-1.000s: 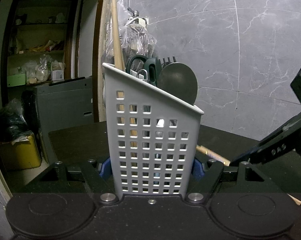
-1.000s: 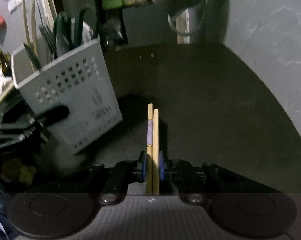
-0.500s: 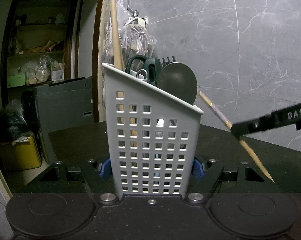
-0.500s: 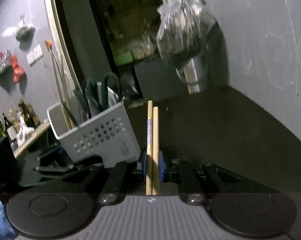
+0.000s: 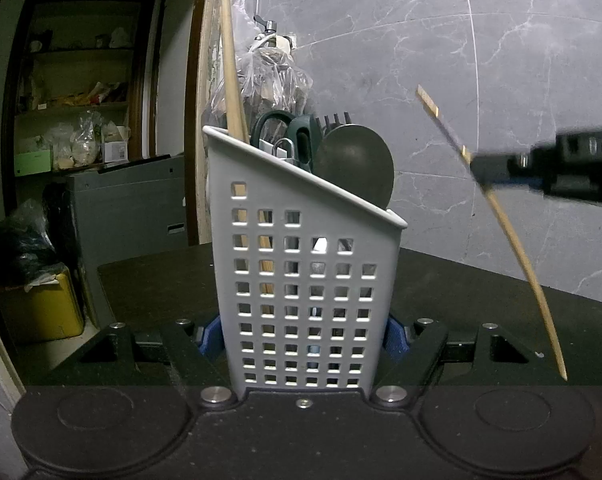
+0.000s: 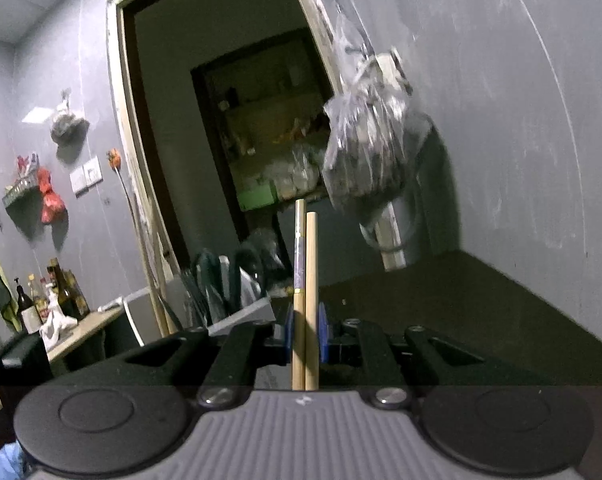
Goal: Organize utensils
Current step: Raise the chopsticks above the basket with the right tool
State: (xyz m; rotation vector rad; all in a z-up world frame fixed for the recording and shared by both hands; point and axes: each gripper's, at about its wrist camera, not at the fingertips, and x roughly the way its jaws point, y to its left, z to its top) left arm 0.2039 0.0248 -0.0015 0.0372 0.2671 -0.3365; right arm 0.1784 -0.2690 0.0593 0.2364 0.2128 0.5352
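My left gripper (image 5: 305,336) is shut on the base of a white perforated utensil holder (image 5: 301,272), which stands upright on the black table. Green-handled scissors (image 5: 285,132), a round metal ladle (image 5: 355,168), a fork and a long wooden stick (image 5: 233,80) stand in it. My right gripper (image 6: 305,330) is shut on a pair of wooden chopsticks (image 6: 305,272), one with a purple band. In the left wrist view the right gripper (image 5: 541,168) hangs to the right of the holder, level with its rim, with the chopsticks (image 5: 513,240) slanting, tips down, clear of the table.
A grey marble wall (image 5: 461,60) backs the black table (image 5: 461,280). A plastic bag (image 5: 269,80) hangs on the wall behind the holder. A doorway (image 6: 261,160) opens onto cluttered shelves. A yellow box (image 5: 41,308) sits on the floor at left, and bottles (image 6: 49,296) stand on a side counter.
The right gripper has risen off the table with the chopsticks and tipped up toward level. In the left wrist view the chopsticks now hang higher. The left gripper and holder have not moved.
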